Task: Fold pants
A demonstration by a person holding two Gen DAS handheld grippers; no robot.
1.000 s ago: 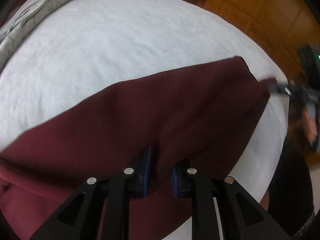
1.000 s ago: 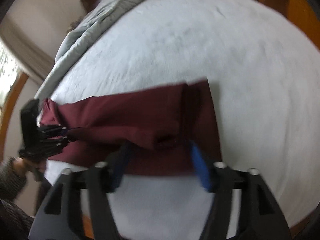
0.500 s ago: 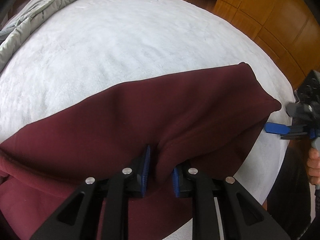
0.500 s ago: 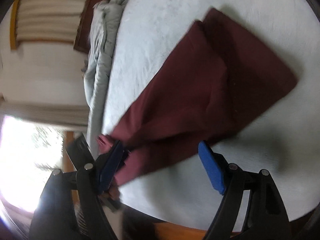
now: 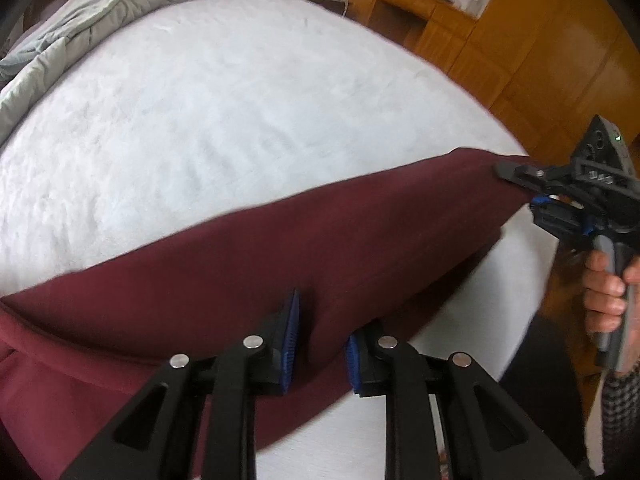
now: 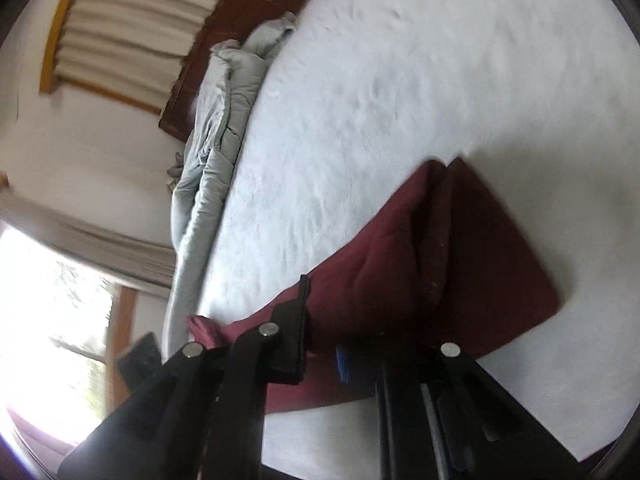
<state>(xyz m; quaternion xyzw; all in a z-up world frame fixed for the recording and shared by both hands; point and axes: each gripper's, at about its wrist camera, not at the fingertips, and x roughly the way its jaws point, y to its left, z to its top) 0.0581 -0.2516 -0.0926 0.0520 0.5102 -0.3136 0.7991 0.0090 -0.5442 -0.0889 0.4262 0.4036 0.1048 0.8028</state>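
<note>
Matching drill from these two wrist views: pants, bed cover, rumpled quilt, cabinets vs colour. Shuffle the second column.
Things:
1. soft folded fabric pants
2. fluffy bed cover
3. rumpled padded quilt
4. glossy wooden cabinets

Colours:
A. pale grey-green
B. orange-brown
C. maroon
D. white

Pairs: 1-C, 2-D, 3-A, 4-B

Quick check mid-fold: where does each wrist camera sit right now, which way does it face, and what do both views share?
Left wrist: sits on the left gripper, looking down its fingers across the white bed; jaws pinch the maroon pants; the right gripper and the hand holding it show at the right edge.
Right wrist: sits on the right gripper, rolled, facing the grey duvet and window; jaws just closed on the pants.
Shared: pants, bed, duvet.
</note>
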